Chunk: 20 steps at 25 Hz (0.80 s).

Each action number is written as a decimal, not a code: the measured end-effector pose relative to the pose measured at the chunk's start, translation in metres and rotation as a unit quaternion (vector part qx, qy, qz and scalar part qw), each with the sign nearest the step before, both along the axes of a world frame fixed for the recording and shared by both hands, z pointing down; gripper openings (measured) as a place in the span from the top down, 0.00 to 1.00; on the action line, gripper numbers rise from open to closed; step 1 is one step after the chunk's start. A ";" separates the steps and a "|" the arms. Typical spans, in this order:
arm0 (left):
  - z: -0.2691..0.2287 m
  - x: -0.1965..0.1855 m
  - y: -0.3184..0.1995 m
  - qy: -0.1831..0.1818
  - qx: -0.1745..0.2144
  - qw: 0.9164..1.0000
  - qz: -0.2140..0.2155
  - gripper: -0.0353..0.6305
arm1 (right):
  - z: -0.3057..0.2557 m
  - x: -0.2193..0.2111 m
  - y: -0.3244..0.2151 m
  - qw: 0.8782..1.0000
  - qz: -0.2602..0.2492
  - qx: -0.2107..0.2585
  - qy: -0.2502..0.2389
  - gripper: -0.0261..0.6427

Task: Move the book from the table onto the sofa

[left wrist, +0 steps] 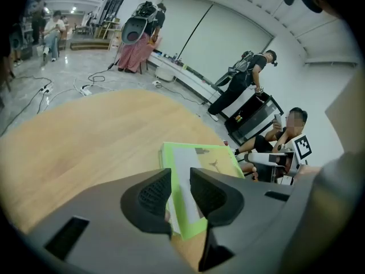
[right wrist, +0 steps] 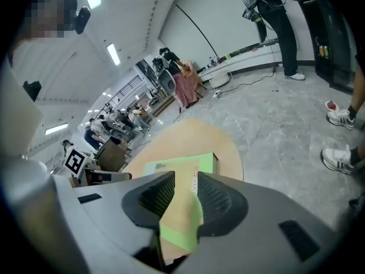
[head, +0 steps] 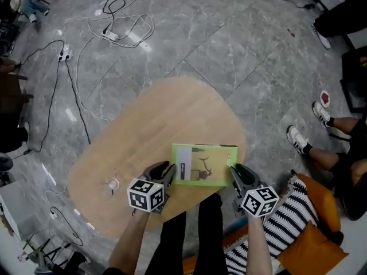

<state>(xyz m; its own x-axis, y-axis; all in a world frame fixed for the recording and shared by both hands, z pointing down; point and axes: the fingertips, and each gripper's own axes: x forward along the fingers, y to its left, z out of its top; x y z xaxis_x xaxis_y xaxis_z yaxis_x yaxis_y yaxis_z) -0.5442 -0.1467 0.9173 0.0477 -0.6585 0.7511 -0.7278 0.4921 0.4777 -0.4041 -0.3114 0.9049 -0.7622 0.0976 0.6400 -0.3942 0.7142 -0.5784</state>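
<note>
Over on the left, the left gripper (head: 168, 171) is down at the near left edge of the book (head: 205, 165). In the left gripper view its jaws stand spread, with the book's near corner showing in the gap between them. From where I stand the pads do not look pressed onto it.

The book itself, green-bordered with a pale cover, lies flat on the wooden surface (head: 143, 130), close to the near rim and square between the two grippers.

On its right side the right gripper (head: 234, 173) sits at the near right corner. In the right gripper view those jaws are parted too, and the green edge of the book runs into the opening. I can't see a firm pinch there either.

Further right and nearer the person is the sofa (head: 321, 245), orange, with a striped cushion (head: 289, 222) on it, well apart from the book.

So I'd judge the task has barely begun. Both grippers are set at the book's ends, but nothing is lifted. Still to come are closing on both edges, raising the book level and carrying it across to the sofa.
</note>
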 end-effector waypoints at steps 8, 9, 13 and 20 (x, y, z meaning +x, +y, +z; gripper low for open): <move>0.026 0.000 0.002 0.065 -0.012 0.998 -0.011 0.76 | 0.030 0.004 -0.008 0.999 -0.001 -0.028 0.035 0.72; 0.029 0.000 0.001 0.071 -0.012 0.997 -0.013 0.76 | 0.033 0.004 -0.009 0.999 0.001 -0.029 0.039 0.71; 0.037 0.004 -0.002 0.093 -0.007 0.996 -0.017 0.76 | 0.044 0.007 -0.007 0.998 0.006 -0.049 0.045 0.70; 0.041 0.006 -0.007 0.139 0.013 0.990 -0.015 0.76 | 0.053 0.006 -0.002 0.996 0.014 -0.086 0.035 0.71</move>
<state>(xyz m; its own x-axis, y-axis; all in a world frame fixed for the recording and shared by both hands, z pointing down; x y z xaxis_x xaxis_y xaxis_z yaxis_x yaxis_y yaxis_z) -0.5382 -0.1533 0.9587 0.2294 -0.6821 0.6943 -0.5522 0.4962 0.6700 -0.3984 -0.3131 0.9578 -0.7206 0.1892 0.6671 -0.4563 0.5950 -0.6616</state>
